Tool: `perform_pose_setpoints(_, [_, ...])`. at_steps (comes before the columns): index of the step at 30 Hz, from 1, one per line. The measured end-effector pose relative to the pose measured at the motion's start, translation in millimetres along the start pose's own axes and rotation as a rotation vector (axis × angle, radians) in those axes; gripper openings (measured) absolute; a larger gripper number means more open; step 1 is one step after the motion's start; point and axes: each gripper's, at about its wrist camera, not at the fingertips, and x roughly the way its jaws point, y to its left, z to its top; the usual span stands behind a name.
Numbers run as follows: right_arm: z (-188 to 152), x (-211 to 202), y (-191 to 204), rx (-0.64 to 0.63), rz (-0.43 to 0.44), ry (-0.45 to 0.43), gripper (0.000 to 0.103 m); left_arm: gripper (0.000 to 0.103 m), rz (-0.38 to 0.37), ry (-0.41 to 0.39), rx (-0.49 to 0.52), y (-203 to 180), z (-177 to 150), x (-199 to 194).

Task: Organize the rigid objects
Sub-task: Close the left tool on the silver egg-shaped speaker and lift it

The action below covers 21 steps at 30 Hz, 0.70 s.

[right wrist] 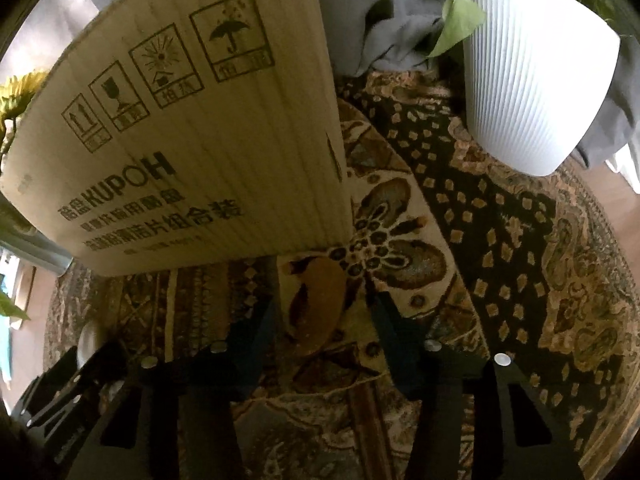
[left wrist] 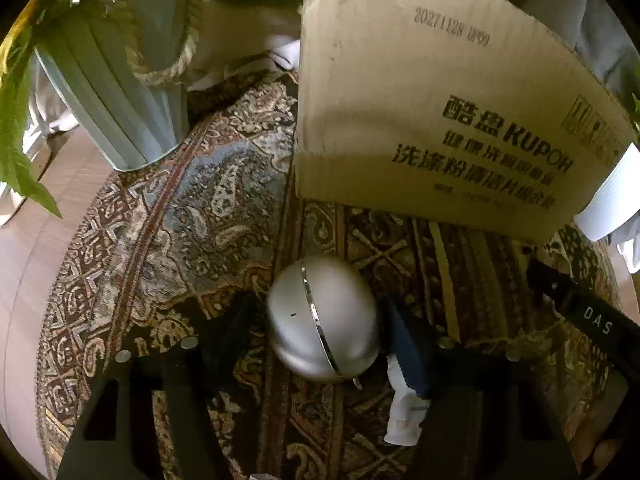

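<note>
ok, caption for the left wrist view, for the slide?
Left gripper open around a silver ball-shaped object on the patterned rug, cardboard box just behind.

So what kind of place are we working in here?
Probably a living room floor at home: a patterned rug over wood flooring, ribbed plant pots, and a cardboard box standing on the rug.

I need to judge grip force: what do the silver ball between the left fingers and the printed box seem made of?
Silver ball: looks like brushed metal or metallic-coated plastic, with a satin sheen and a bright chrome seam ring. Printed box: corrugated cardboard, matte brown, with visible fluting lines and a rough edge.
</note>
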Motion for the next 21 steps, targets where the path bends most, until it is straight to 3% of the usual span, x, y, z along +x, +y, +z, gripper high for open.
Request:
perform_pose_setpoints(4, [0.3, 2.1, 1.5, -0.021, -0.026, -0.007, 0.040, 0.055, 0.002, -0.005, 0.006, 1.2, -0.5, 1.5])
perform_pose_setpoints(9, [-2.8, 1.8, 2.4, -0.060, -0.051, -0.025, 0.023, 0.054, -0.001, -0.019, 0.059, -2.3, -1.5, 0.6])
perform_pose_setpoints(21, [-4.2, -24.0, 13.7, -0.115, -0.003, -0.062, 0.023, 0.054, -0.019, -0.080, 0.098, -1.8, 4.5, -16.6])
